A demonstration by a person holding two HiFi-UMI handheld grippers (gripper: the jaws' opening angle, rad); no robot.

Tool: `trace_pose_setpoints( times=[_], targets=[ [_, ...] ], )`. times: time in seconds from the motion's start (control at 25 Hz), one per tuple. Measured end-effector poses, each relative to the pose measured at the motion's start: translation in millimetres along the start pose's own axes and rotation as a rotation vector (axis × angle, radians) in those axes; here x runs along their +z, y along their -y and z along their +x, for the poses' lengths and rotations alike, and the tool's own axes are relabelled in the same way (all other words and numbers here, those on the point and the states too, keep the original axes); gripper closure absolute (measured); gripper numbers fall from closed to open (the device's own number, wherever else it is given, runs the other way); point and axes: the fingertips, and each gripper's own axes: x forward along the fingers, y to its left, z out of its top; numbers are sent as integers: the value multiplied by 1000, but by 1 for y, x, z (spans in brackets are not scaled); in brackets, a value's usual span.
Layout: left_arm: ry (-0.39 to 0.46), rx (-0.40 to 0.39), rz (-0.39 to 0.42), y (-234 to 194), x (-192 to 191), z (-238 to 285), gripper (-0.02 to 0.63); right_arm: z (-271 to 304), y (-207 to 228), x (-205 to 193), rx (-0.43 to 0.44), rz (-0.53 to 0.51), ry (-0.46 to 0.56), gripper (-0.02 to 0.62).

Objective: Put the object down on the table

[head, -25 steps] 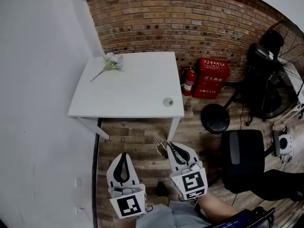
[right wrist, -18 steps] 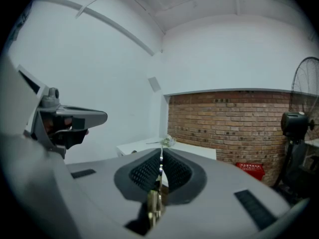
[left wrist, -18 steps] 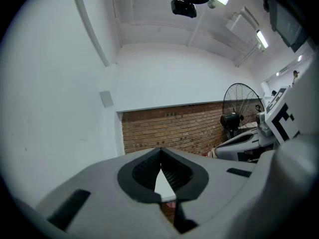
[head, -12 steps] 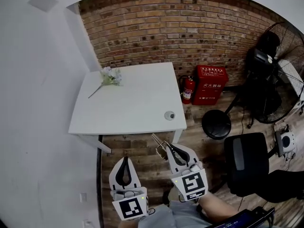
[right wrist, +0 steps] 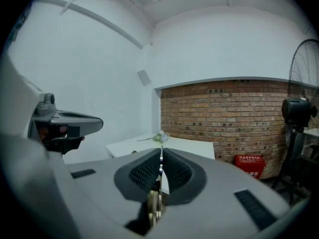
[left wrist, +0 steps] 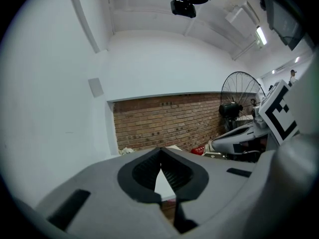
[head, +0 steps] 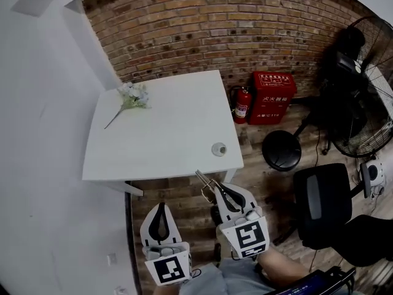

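Observation:
A thin metal object with a brass-coloured part [head: 206, 185] is held by my right gripper [head: 216, 190], which is shut on it; its slim end pokes up and left, past the jaw tips. In the right gripper view the object [right wrist: 160, 176] stands as a narrow strip between the closed pads. My left gripper [head: 161, 206] is shut with nothing in it, its pads meeting in the left gripper view [left wrist: 160, 152]. Both grippers hover over the wooden floor, just short of the white table's [head: 153, 155] front edge.
On the table lie a white flower sprig [head: 131, 96] at the back left and a small round item [head: 218, 149] near the front right corner. A fire extinguisher [head: 241, 105], a red box [head: 271, 97], a black stool [head: 281, 150], a chair [head: 320, 203] and a fan [head: 370, 103] stand to the right.
The table's front edge has come closer to both grippers. The right gripper still holds the metal object and the left stays shut.

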Motion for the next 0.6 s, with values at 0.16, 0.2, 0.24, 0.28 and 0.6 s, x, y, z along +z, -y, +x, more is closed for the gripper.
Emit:
trace_pose_setpoints(
  times=[0.16,0.2,0.24,0.28,0.6],
  targets=[
    [-31,-8,-7,-6,-8,36,598,33,20,-6,-4,15,-26,582],
    [-35,-8,-6,-8,-10,46,598,43,25,-7,-2,14,-30,583],
    [-39,-6,-4,-10,-11,57,598,52,30,-7,2,14,-35,582],
    [-41,-2,2,-13,-12,68,598,62,35,-7,5,13,-37,581],
    [-40,15,4,-32,0,149,598,141,71,8,34,1,-40,581]
  ],
)
